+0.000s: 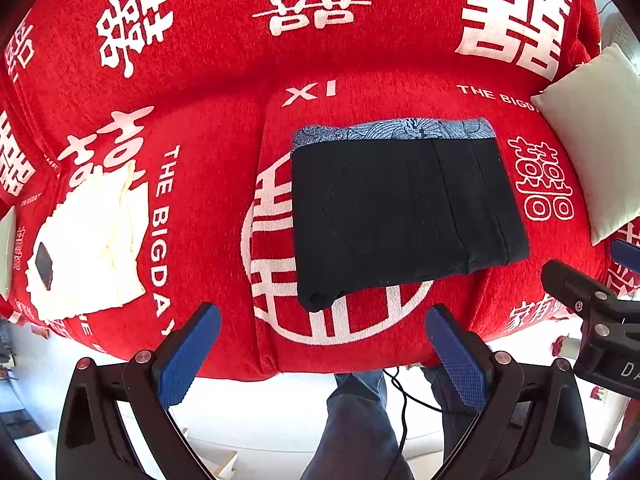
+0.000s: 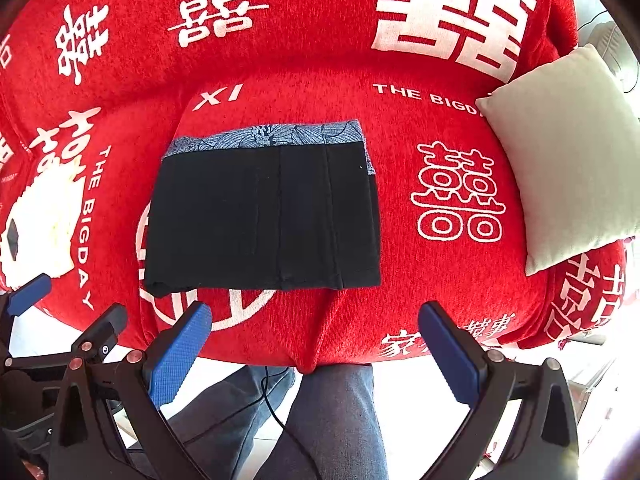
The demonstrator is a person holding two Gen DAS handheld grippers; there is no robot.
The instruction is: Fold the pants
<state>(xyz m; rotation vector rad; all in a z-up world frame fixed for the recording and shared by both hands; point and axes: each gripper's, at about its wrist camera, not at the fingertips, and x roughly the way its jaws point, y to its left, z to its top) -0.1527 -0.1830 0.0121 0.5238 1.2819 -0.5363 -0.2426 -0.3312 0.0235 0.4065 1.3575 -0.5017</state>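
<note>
the pants (image 1: 404,212) lie folded into a compact dark rectangle on the seat of a sofa (image 1: 224,80) covered in red fabric printed with white characters and lettering. a patterned blue-grey band (image 1: 394,130) shows along the far edge of the folded pants, and the near left corner shows a small roll of fabric. in the left wrist view the left gripper (image 1: 322,354) is released, its blue-padded fingers (image 1: 188,356) spread wide and holding nothing, hovering at the front edge of the sofa, apart from the pants. in the right wrist view the right gripper (image 2: 314,354) is likewise spread open and empty, near the front edge and clear of the garment. a pale cushion (image 2: 560,152) rests at the right end of the sofa, well apart from the pants. a folded white cloth (image 1: 92,244) lies at the left end with a small dark flat object (image 1: 43,266) on top of it. below the sofa edge, the person's legs (image 2: 332,416) in grey-blue trousers stand on a light floor, with a thin black cable (image 1: 402,400) running between them.
</note>
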